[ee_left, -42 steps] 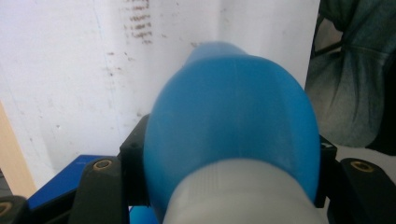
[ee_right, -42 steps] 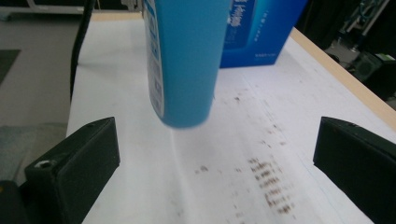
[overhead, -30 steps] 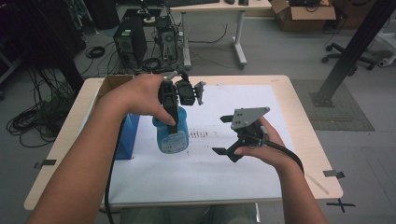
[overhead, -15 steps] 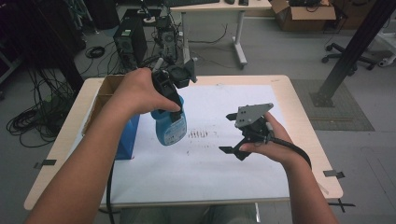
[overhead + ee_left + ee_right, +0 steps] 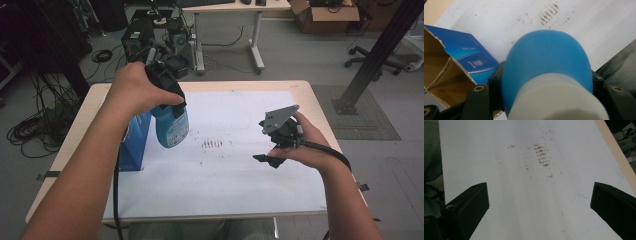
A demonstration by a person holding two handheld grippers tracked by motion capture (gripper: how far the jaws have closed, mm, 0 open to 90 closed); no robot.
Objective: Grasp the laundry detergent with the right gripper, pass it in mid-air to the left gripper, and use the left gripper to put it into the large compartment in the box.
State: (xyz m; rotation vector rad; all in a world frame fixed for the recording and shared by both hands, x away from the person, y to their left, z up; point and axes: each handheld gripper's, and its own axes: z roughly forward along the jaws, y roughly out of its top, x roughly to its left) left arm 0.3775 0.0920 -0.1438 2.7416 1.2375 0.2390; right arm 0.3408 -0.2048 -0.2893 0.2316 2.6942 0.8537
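At the left of the table, an open blue cardboard box stands on the white sheet. Just beside it, the left gripper has its jaws pinching a blue bottle, lifted above the sheet beside the box. Brown smudges mark the sheet's middle. To the right, the right gripper hovers with jaws spread wide apart, empty.

A light wooden table carried a large white sheet that covered most of its top, leaving bare wood along the edges. Brown smudges marked the sheet near its middle. At nine o'clock from those marks, a blue cardboard box stood on the sheet's edge.
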